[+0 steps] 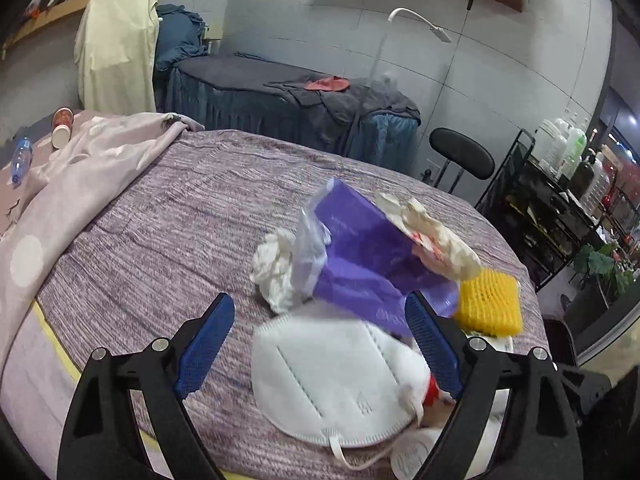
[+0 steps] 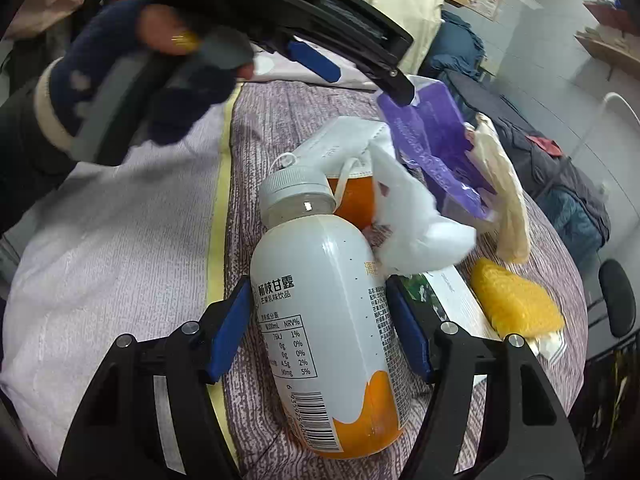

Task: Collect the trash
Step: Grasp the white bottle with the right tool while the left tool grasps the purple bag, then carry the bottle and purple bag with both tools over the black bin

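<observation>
Trash lies in a heap on the purple bed cover (image 1: 160, 216). In the left wrist view my left gripper (image 1: 320, 316) is open just above a white face mask (image 1: 324, 376), with a purple bag (image 1: 360, 252), crumpled white tissue (image 1: 276, 268), cream wrapper (image 1: 432, 232) and yellow foam net (image 1: 490, 304) beyond. In the right wrist view my right gripper (image 2: 318, 292) has its blue pads on both sides of a white and orange drink bottle (image 2: 324, 320) lying on the bed; the jaws are wide and contact is unclear. The left gripper (image 2: 312, 60) hovers above the mask (image 2: 340, 136).
A paper cup (image 1: 62, 126) and a plastic bottle (image 1: 20, 158) lie at the bed's far left on a pink blanket (image 1: 80, 168). A flat box (image 2: 456, 300) lies under the foam net (image 2: 516, 300). A stool (image 1: 462, 158) and a black cart (image 1: 552, 208) stand right of the bed.
</observation>
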Tool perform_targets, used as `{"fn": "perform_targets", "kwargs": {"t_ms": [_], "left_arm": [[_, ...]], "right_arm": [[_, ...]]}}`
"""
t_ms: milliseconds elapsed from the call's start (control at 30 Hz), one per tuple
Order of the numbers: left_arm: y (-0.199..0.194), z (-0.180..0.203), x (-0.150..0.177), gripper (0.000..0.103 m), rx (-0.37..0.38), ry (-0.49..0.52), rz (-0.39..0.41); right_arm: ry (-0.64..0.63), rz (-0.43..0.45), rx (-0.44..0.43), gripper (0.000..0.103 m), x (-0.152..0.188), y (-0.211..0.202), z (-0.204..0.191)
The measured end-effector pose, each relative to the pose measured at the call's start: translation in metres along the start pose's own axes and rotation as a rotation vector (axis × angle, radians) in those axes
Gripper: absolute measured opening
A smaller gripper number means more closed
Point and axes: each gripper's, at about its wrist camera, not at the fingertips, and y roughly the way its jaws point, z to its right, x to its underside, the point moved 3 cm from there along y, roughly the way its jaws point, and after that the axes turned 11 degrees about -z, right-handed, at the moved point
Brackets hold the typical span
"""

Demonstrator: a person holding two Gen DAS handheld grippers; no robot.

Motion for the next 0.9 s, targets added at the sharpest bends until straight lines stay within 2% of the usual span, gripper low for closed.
{"fn": "perform_targets", "kwargs": {"t_ms": [67, 167, 233, 333, 500, 700, 900], "left_arm": [[0.013, 0.0, -0.015, 0.083, -0.006, 0.0, -0.022], [0.032, -0.001, -0.027, 0.063, -0.002, 0.0, -0.063], [0.039, 0.0, -0.028, 0.035, 0.016, -0.006, -0.077], [0.032, 0.001, -0.024, 0.025, 0.036, -0.025, -0.046], [-0.007, 0.006, -0.016, 0.019, 0.009, -0.026, 0.069], [-0.082, 0.014, -0.004, 0.019, -0.109, 0.011, 0.255], [-0.127, 0.021, 0.024, 0.019, -0.074, 0.005, 0.304]], "right_arm": [[0.043, 0.024, -0.01, 0.067, 0.004, -0.008, 0.002], [0.095, 0.064, -0.023, 0.067, 0.007, -0.017, 0.008], [0.127, 0.084, -0.028, 0.067, 0.011, -0.024, 0.008], [0.18, 0.127, -0.024, 0.067, 0.017, -0.034, 0.014], [0.262, 0.217, -0.008, 0.067, 0.025, -0.055, 0.015], [0.336, 0.295, 0.007, 0.067, 0.039, -0.083, 0.016], [0.404, 0.348, 0.049, 0.067, 0.062, -0.107, 0.017]]}}
